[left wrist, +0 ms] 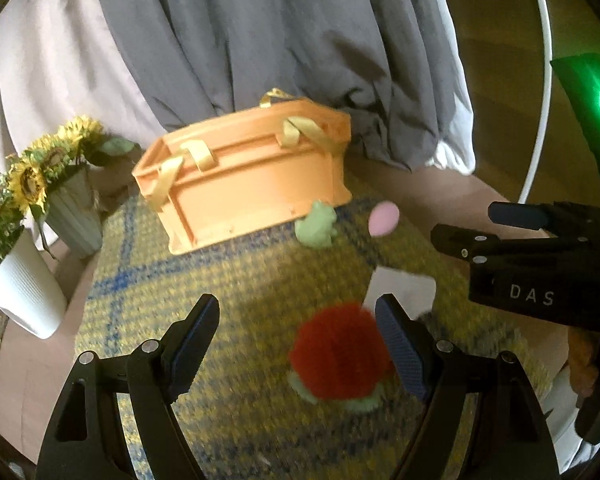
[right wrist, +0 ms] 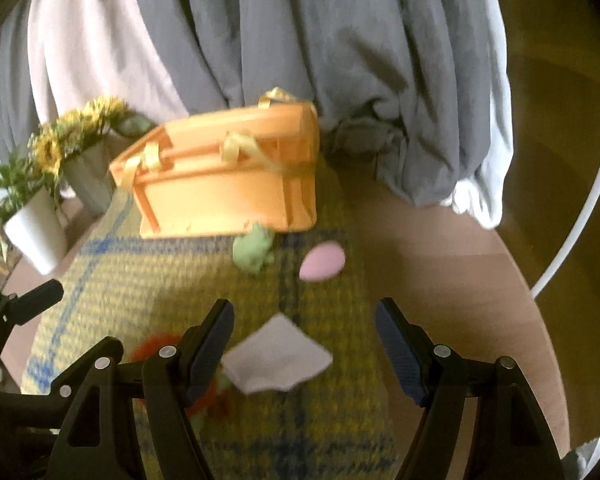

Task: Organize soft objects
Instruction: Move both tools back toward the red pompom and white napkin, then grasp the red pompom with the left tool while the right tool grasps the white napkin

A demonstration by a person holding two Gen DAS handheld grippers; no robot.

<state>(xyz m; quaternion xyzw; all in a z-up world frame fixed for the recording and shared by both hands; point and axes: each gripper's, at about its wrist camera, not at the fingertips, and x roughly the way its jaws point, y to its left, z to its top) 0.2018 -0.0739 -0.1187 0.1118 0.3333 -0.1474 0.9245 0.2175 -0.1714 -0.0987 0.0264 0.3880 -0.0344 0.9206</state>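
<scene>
Both sets of fingers are spread wide and empty. Left gripper (left wrist: 298, 344) hangs over the red pompom toy (left wrist: 340, 356), right gripper (right wrist: 305, 346) over the folded white cloth (right wrist: 276, 356). Further out, green frog (right wrist: 254, 252) and pink egg-shaped squishy (right wrist: 323, 266) sit on the woven mat (right wrist: 140, 280) by the orange basket (right wrist: 228, 184). Looks like nothing's packed yet, basically all left.

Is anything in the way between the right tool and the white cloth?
No, nothing visible. The right tool is open, and the white cloth lies flat on the woven mat right between its fingers. The red pompom toy sits off to the side, by the left tool.
</scene>
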